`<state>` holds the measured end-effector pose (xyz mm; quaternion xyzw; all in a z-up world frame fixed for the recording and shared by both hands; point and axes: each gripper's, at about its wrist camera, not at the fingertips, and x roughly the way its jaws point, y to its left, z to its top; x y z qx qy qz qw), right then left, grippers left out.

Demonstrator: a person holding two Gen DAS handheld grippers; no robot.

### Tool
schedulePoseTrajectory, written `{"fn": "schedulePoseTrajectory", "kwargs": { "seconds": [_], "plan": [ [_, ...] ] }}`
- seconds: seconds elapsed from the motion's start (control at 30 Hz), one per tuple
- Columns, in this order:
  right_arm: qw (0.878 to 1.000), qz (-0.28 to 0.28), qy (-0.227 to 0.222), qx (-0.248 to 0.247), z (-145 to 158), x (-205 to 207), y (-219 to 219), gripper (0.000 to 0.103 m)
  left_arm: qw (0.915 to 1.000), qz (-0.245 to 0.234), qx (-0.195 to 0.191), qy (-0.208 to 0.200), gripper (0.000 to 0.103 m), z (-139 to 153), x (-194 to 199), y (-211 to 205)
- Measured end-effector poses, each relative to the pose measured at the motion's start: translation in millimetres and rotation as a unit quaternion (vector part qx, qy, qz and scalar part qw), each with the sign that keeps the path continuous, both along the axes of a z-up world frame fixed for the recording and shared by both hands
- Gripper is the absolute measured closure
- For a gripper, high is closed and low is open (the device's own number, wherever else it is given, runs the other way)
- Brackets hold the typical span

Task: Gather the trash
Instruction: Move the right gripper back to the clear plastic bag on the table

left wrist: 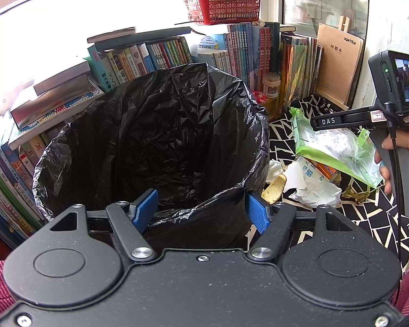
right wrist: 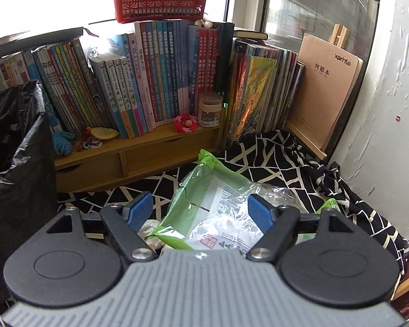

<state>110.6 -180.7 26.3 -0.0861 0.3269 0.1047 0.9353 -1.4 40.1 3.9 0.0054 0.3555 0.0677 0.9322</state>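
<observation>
The left tongs (left wrist: 201, 207) are clenched on the near rim of the black bin bag (left wrist: 155, 136), one blue pad inside the mouth and the other outside it; as I read it, this holds the liner's mouth open and steady so rubbish can be dropped in one-handed. The bag's inside is dark and looks nearly empty, though its bottom cannot be made out. The right tongs (right wrist: 201, 212) stand released, their pads either side of a green-edged clear wrapper (right wrist: 204, 190) but not pressing it, seemingly lined up for the next pick. That wrapper tops a small heap of trash just beside the bag on the patterned cloth (right wrist: 300, 163), with white crumpled paper (left wrist: 313, 188) and a yellowish scrap (left wrist: 274, 188). Behind, near the far edge, books (right wrist: 150, 81) fill a wooden shelf (right wrist: 117, 158).
</observation>
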Motion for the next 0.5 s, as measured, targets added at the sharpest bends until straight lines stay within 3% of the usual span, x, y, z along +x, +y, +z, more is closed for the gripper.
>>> {"fn": "schedulePoseTrajectory", "kwargs": {
  "seconds": [0.23,0.4,0.5],
  "plan": [
    [0.996,-0.072,0.042,0.025,-26,33,-38,0.018,1.0,-0.001,-0.001,0.0,0.035,0,-1,-1],
    [0.98,-0.148,0.08,0.105,-51,55,-80,0.017,1.0,-0.002,-0.003,-0.001,0.035,1,-2,0],
    [0.974,-0.174,0.099,0.11,-70,62,-88,0.016,1.0,-0.002,-0.003,-0.001,0.035,1,-2,0]
  ]
}}
